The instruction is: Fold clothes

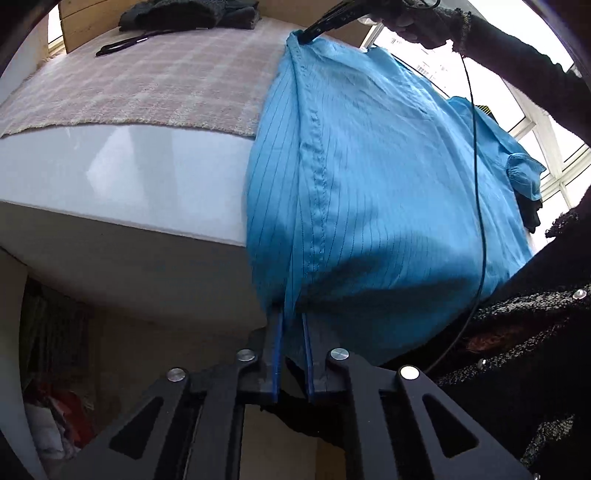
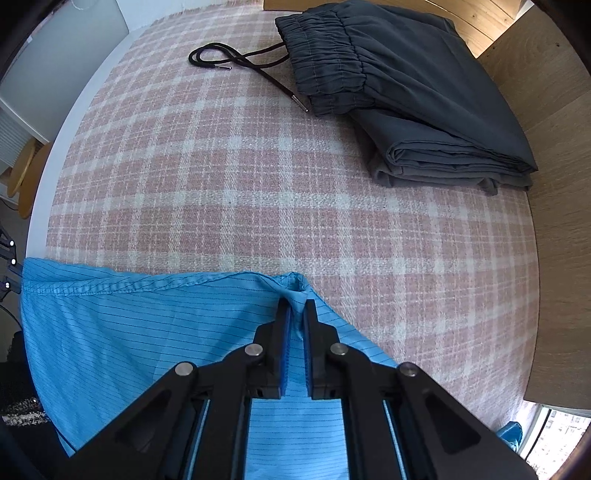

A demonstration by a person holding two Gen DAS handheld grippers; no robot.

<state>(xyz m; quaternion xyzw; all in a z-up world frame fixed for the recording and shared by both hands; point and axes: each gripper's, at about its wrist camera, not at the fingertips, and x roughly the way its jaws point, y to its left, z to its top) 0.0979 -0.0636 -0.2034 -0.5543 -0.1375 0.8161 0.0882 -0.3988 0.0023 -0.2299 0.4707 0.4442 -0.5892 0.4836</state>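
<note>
A blue pinstriped garment (image 1: 369, 177) is stretched between both grippers, hanging over the near edge of the table. My left gripper (image 1: 291, 314) is shut on its lower hem corner below the table edge. My right gripper (image 2: 297, 306) is shut on the other corner of the blue garment (image 2: 129, 325), just above the pink plaid cloth (image 2: 258, 177). In the left wrist view the right gripper (image 1: 306, 34) shows at the top, pinching the far end of the seam, held by a hand (image 1: 417, 29) in a dark sleeve.
Folded dark grey trousers (image 2: 413, 96) with a black drawstring (image 2: 243, 62) lie at the far right of the plaid cloth. A wooden board (image 2: 546, 147) borders the right side. The white table edge (image 1: 122, 206) runs on the left. Windows (image 1: 546, 147) lie behind.
</note>
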